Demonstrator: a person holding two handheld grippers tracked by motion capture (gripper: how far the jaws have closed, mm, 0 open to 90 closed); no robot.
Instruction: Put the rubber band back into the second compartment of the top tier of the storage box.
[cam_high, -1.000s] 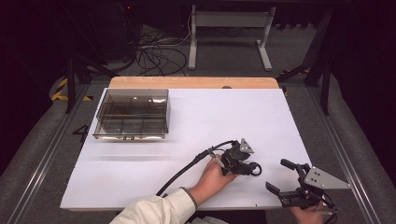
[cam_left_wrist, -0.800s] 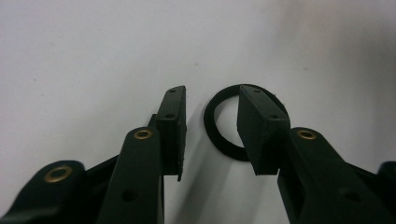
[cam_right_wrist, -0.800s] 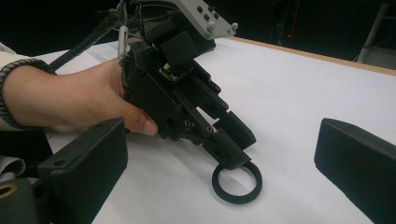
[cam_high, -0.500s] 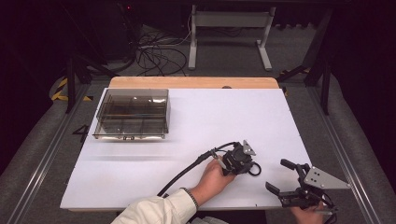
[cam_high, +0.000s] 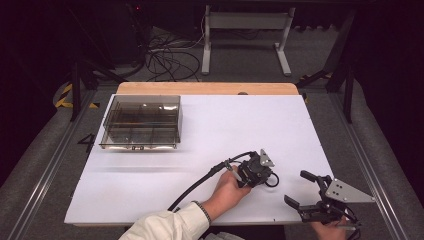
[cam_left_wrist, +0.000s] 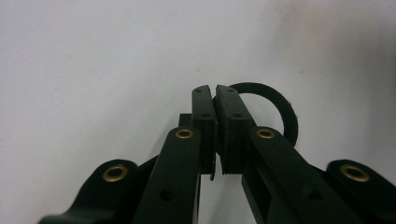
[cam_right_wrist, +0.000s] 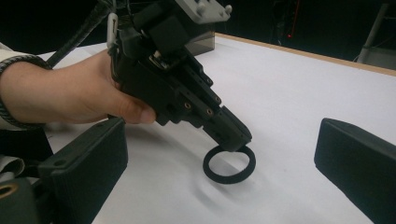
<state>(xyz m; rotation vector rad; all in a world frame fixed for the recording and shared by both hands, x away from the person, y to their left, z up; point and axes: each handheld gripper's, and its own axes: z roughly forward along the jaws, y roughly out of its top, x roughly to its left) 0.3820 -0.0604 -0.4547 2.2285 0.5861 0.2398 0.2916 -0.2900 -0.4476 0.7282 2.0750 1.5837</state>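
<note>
Risk: thin edge-grip on black ring (cam_right_wrist: 229, 164) may slip or let ring pivot out on lifting, since left tool (cam_left_wrist: 215, 100) catches rim alone. Left tool: jaws just closed, now pinched on ring's rim, pads nearly together. Ring: low on white table (cam_high: 210, 130), near its front edge, loop projecting to one side beyond jaw tips. Right tool (cam_high: 304, 188): jaws wide apart, empty, just beside ring, aimed toward it.
</note>
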